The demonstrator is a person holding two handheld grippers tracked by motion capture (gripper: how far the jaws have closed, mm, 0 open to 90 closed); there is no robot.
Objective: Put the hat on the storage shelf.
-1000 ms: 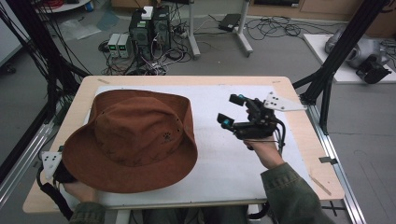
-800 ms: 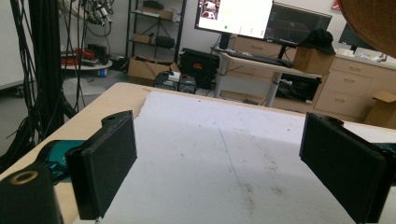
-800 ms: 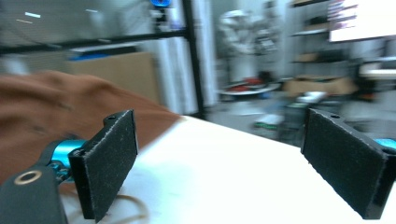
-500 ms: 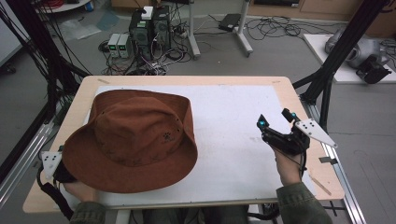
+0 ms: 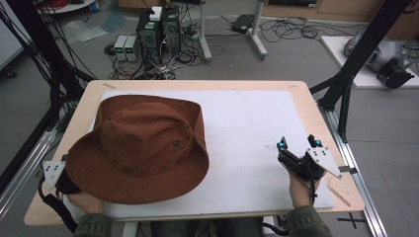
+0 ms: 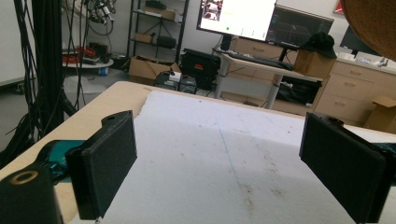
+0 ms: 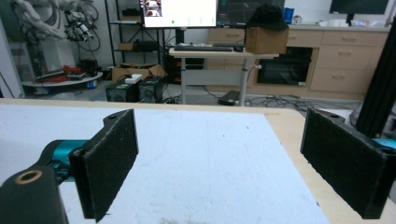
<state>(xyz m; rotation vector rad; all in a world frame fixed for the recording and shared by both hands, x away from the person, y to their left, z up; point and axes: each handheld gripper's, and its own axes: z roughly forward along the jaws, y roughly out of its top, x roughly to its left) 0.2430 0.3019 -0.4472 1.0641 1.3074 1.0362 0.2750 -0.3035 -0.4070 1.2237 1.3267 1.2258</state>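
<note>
2 grippers sat jaws apart, empty: left gripper (image 5: 55, 174) at brown hat (image 5: 143, 143) brim, right gripper (image 5: 299, 148) well right of hat.

No lettering can be read; the brown hat (image 5: 141, 148) bears a small paw-print mark.

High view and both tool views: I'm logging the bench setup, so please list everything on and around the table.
Hat: one, brown, wide-brimmed, on the table's left half, brim over the left tool.
White mat: one, covers most of the tabletop.
Table: one, light wood.
Black frame posts: several, at both sides of the table.
Computer boxes: a few, dark, on the floor beyond the table among cables.
Left tool: one, black, jaws open, at the near left edge.
Right tool: one, black, jaws open, over the mat's right side.
</note>
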